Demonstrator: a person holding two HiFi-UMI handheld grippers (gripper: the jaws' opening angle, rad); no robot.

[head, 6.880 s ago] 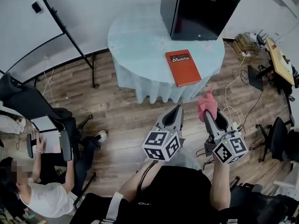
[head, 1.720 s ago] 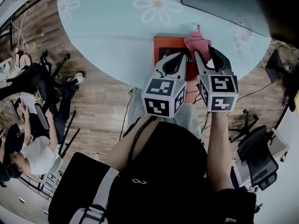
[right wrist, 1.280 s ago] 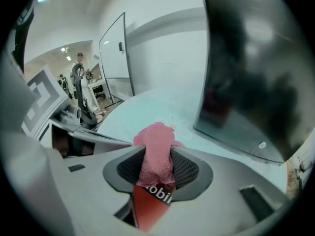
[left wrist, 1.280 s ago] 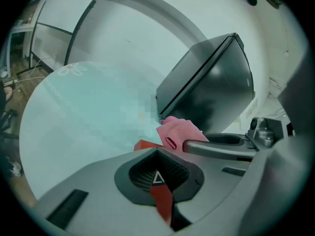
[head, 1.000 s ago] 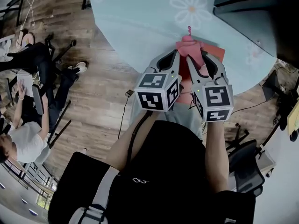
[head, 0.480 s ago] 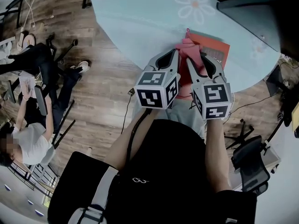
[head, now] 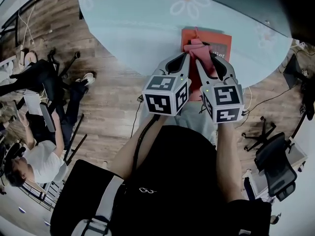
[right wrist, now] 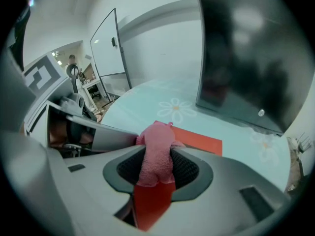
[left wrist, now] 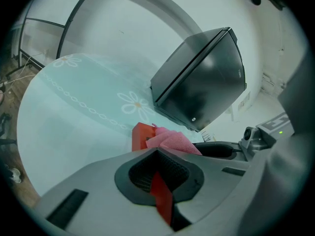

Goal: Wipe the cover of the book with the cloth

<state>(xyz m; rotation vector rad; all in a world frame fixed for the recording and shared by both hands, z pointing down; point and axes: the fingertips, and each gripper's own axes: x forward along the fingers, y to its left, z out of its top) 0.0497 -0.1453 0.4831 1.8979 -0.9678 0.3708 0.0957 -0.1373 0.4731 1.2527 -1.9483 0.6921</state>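
Head view: looking down on red book lying flat on pale blue table, just short of black box. Seeing pink cloth bunched on book's near left part, pinched by right gripper. Placing left gripper at book's near left edge, right beside the other; not managing to tell whether touching book. Left gripper view: reading jaws as closed tip to tip, holding nothing; catching only a red sliver of book through the slit, cloth on book ahead. Right gripper view: reading jaws as clamped tight on cloth, wad bulging past tips onto book; seeing bare cover beyond it. Judging handling: expecting cloth to be soft, light, floppy, so bunching and dragging under a stroke; favouring a pinch low, close to the wad, pressing it flat on book. Expecting book to be stiff, flat, smooth-covered, not heavy, so likely sliding on table under sideways push; suggesting pinning book's near left corner with the closed left jaws, clear of wiping path.
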